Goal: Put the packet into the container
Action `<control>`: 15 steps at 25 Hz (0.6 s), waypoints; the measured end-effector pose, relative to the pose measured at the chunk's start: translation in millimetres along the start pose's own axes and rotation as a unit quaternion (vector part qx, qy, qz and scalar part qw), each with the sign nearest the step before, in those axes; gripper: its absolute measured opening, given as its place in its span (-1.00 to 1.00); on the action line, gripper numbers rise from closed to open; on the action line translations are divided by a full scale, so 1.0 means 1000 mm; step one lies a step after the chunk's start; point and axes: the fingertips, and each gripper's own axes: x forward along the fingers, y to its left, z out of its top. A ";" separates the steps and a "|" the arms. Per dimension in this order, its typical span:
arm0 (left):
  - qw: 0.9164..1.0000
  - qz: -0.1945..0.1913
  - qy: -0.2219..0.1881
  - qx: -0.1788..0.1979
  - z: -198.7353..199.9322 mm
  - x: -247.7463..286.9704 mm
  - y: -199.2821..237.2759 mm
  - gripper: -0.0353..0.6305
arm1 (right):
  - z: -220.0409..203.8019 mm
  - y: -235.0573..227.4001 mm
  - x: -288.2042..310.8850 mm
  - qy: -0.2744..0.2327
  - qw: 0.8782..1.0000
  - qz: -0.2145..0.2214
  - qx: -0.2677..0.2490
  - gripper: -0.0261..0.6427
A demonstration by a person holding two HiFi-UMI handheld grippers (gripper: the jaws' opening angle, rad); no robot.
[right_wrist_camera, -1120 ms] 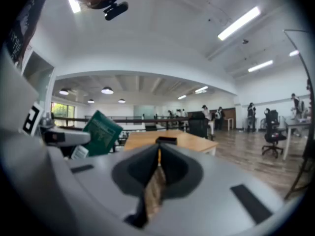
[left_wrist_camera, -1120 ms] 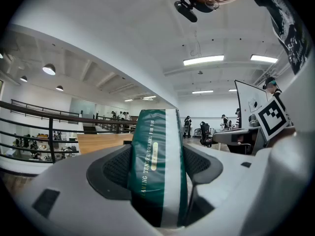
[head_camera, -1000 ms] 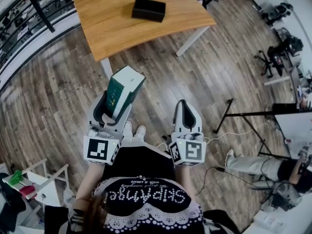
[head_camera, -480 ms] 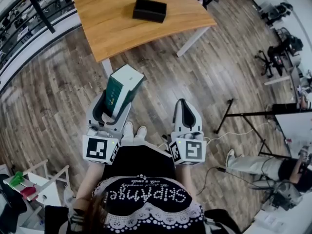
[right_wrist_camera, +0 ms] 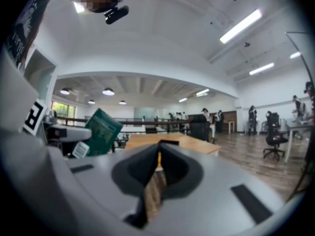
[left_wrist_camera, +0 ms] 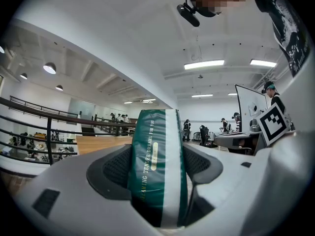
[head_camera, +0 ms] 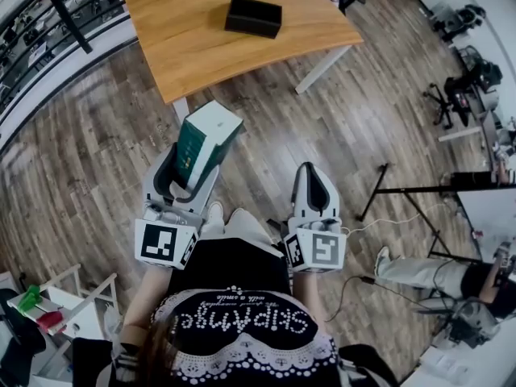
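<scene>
Left gripper (head_camera: pixel 192 172) clamps the green-and-white rectangular packet (head_camera: pixel 205 139), its long axis aimed at the black box container (head_camera: pixel 253 17); right gripper (head_camera: pixel 311 171) empty, fingers (right_wrist_camera: pixel 174 170) together.

A light-brown wooden table with white legs (head_camera: pixel 185 47) stands well ahead of the left gripper (head_camera: pixel 192 176), on a grey-brown wood-plank floor (head_camera: pixel 89 160). A black rectangular box (head_camera: pixel 253 17) lies on the tabletop, ahead and slightly right of that gripper.
</scene>
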 end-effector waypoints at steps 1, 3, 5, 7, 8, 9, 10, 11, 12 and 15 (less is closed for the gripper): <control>1.000 0.000 -0.001 -0.002 0.000 0.000 0.003 0.14 | 0.000 0.000 0.001 0.001 1.000 -0.004 0.000 -0.81; 1.000 0.001 0.000 -0.006 -0.001 -0.001 0.007 0.14 | -0.002 0.000 0.001 0.004 1.000 -0.011 0.001 -0.81; 1.000 0.003 0.002 -0.008 -0.002 0.000 0.012 0.14 | -0.003 -0.003 0.004 0.006 1.000 -0.016 0.002 -0.81; 1.000 0.005 0.003 -0.012 -0.002 0.004 0.016 0.14 | -0.004 -0.006 0.009 0.009 1.000 -0.019 0.003 -0.81; 1.000 0.007 0.005 -0.017 -0.003 0.006 0.017 0.13 | -0.006 -0.007 0.012 0.013 1.000 -0.021 0.004 -0.81; 1.000 0.007 0.007 -0.021 -0.005 0.006 0.018 0.14 | -0.008 -0.007 0.013 0.018 1.000 -0.021 0.005 -0.81; 1.000 0.007 0.009 -0.022 -0.006 0.007 0.019 0.14 | -0.011 -0.007 0.015 0.023 1.000 -0.020 0.005 -0.81; 1.000 0.007 0.010 -0.020 -0.007 0.009 0.020 0.14 | -0.013 -0.007 0.017 0.028 0.999 -0.019 0.005 -0.81; 1.000 0.007 0.010 -0.019 -0.007 0.011 0.020 0.14 | -0.014 -0.008 0.020 0.031 0.999 -0.018 0.006 -0.81; 1.000 0.009 0.010 -0.018 -0.003 0.024 0.023 0.13 | -0.011 -0.013 0.034 0.034 0.999 -0.013 0.006 -0.81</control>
